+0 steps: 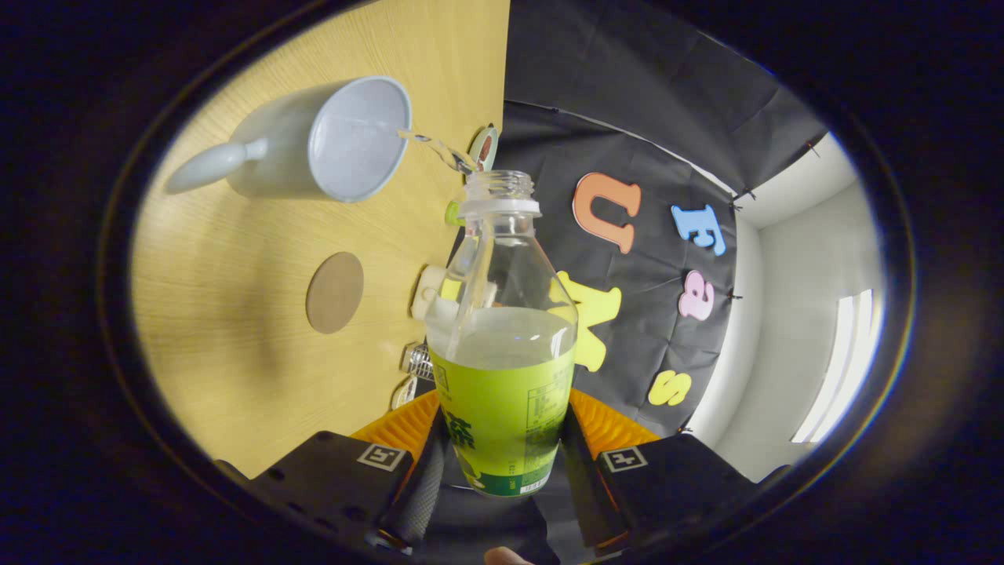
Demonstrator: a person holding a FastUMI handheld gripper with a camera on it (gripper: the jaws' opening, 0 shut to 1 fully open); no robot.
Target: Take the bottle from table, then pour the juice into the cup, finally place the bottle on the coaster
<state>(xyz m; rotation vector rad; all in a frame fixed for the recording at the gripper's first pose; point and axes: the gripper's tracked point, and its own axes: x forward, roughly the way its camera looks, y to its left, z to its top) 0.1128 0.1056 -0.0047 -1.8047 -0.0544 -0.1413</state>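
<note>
Gripper view: we hold the bottle [502, 345] between the two fingers of the gripper [502, 463], which pinch it on both sides at the labelled lower body. The bottle is tipped, its open neck pointing toward 12 o'clock from the fingers. A thin stream [435, 147] leaves the mouth toward the cup [325, 140], which stands at 11 o'clock from the neck. The coaster [335, 292] lies on the table [235, 329] at 9 o'clock from the bottle's shoulder, apart from the cup.

We judge the bottle light, being partly emptied, with thin walls that yield under pressure and a smooth label that may slip. We advise gripping the labelled section, as now. The liquid shifts with tilt, so we right it slowly.
</note>
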